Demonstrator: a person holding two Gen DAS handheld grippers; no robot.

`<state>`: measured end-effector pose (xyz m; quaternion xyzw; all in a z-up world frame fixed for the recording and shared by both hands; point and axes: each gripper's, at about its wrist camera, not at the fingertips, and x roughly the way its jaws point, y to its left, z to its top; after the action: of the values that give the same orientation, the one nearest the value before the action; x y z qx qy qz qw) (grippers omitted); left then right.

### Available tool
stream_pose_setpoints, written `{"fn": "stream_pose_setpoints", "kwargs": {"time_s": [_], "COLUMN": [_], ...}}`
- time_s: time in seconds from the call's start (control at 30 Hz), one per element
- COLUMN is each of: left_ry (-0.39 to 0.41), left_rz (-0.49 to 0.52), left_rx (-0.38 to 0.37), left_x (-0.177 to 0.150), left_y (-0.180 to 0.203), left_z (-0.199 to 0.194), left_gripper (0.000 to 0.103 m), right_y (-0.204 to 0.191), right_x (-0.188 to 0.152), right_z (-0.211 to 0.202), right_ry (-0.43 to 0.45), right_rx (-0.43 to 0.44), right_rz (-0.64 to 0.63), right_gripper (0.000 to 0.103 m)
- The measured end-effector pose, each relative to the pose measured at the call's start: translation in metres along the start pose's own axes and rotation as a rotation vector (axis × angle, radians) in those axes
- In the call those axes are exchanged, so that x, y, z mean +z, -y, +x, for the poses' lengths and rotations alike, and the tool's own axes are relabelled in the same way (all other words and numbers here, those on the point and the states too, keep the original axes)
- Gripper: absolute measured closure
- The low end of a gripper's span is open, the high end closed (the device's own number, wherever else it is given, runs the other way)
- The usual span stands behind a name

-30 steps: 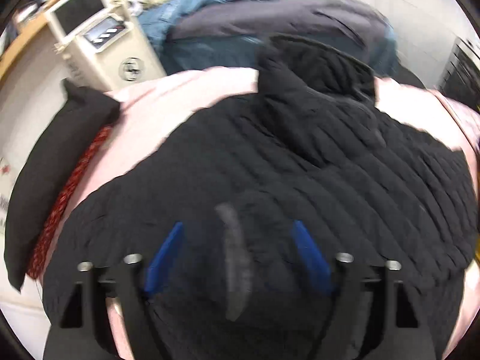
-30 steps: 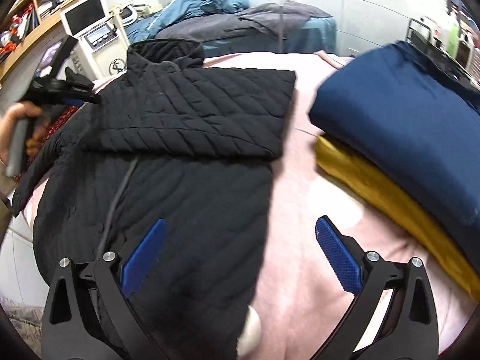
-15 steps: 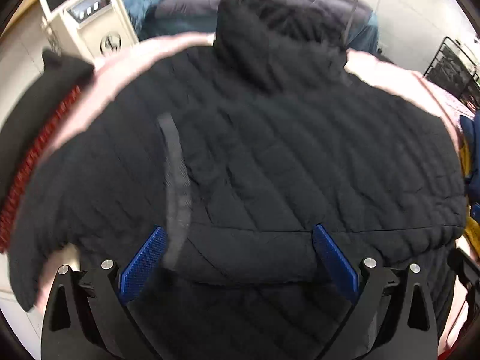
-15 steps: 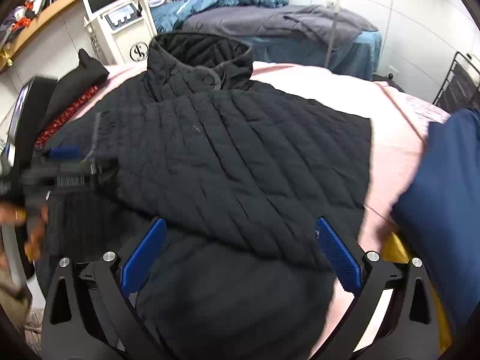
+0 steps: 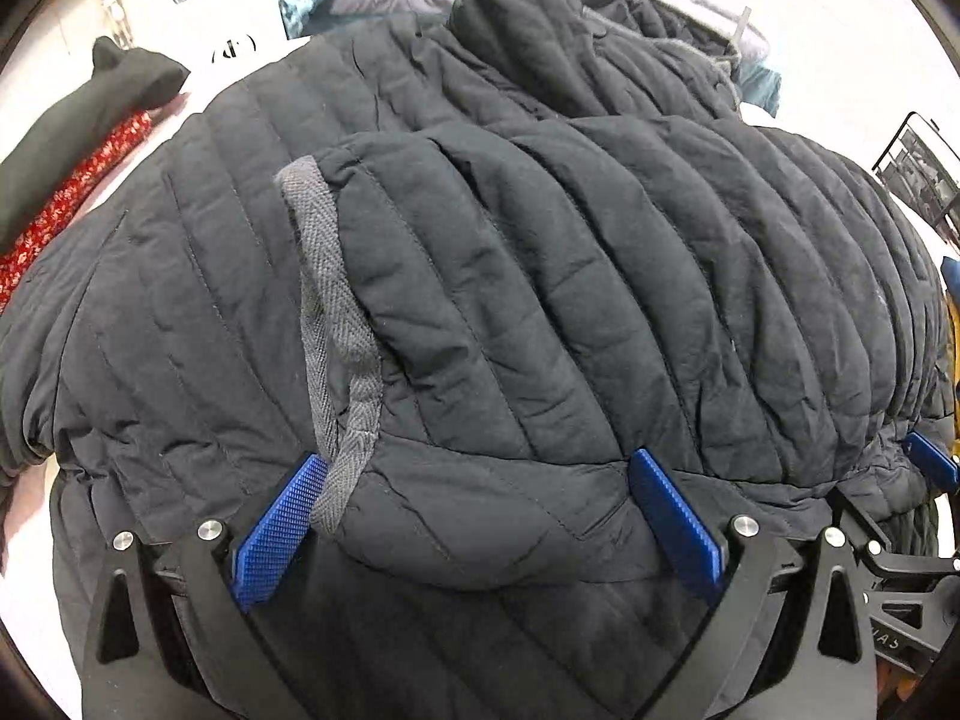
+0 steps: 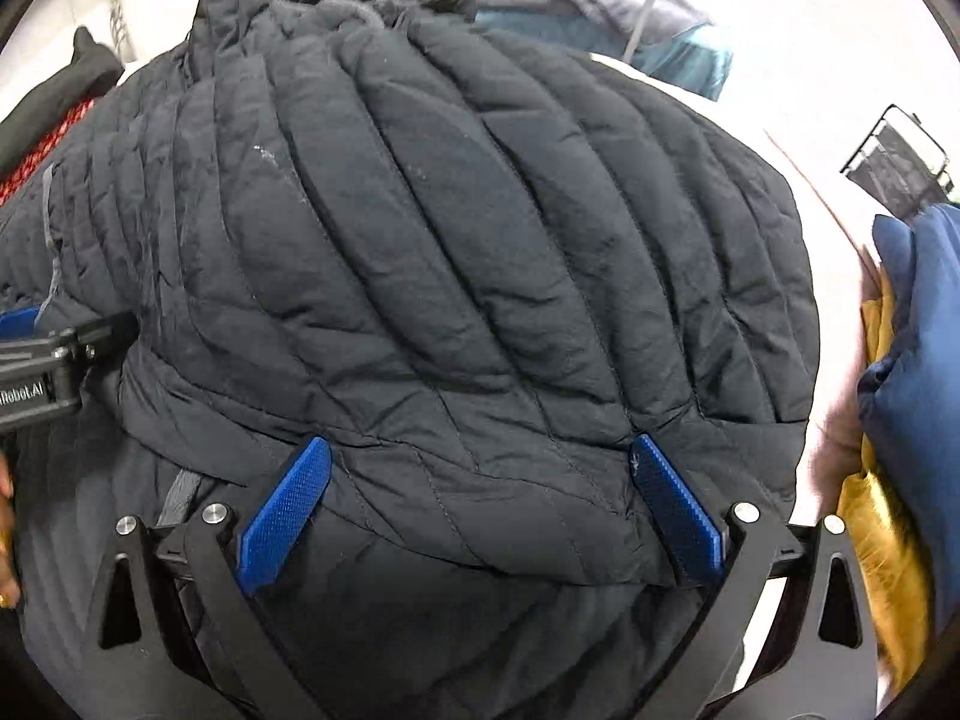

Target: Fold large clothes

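A black quilted jacket lies on a pink surface with its sleeves folded across the body and fills both views. A grey woven strap runs down its folded sleeve. My left gripper is open, its blue pads on either side of the sleeve's lower fold. My right gripper is open too, straddling the lower edge of the folded part further right. Each gripper shows at the edge of the other's view: the right gripper and the left gripper.
A stack with a navy garment over a mustard one sits at the right. A black and red cloth lies at the left. A white machine, a bed with blue bedding and a wire rack stand behind.
Both grippers have come down close to the jacket, to the lower edge of the folded sleeves. The right gripper has swung left from the pink surface onto the jacket. Both stay open.
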<state>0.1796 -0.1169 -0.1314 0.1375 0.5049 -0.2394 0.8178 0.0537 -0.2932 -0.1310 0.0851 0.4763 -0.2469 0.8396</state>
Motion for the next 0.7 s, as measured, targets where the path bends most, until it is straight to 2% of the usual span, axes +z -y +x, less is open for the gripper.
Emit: {"fn": "stream_pose_setpoints", "kwargs": {"time_s": [0.1,0.3,0.37,0.57,0.63,0.7], "left_ry": [0.046,0.076,0.080,0.070,0.050,0.080], "left_rz": [-0.002,-0.003,-0.001,-0.012,-0.072,-0.140], "left_rx": [-0.006,-0.011,-0.009,-0.037,-0.068,-0.116], "left_x": [-0.009,-0.025,-0.015,-0.011,-0.012,-0.016], "left_y": [0.000,-0.005,0.005,-0.006,-0.019,-0.037], "left_z": [-0.002,-0.009,-0.007,-0.014,-0.029,-0.051], "left_gripper": [0.004,0.004,0.004,0.005,0.006,0.006], "right_y": [0.001,0.000,-0.001,0.004,0.006,0.007], "right_x": [-0.009,-0.015,-0.016,-0.017,-0.012,-0.011], "right_z": [-0.002,-0.004,-0.003,-0.009,-0.014,-0.027], "right_ry": [0.059,0.094,0.099,0.096,0.060,0.030], "right_rx": [0.007,0.011,0.012,0.019,0.028,0.048], "right_rz": [0.007,0.010,0.009,0.007,-0.005,-0.006], "right_gripper": [0.005,0.005,0.005,0.005,0.005,0.005]}}
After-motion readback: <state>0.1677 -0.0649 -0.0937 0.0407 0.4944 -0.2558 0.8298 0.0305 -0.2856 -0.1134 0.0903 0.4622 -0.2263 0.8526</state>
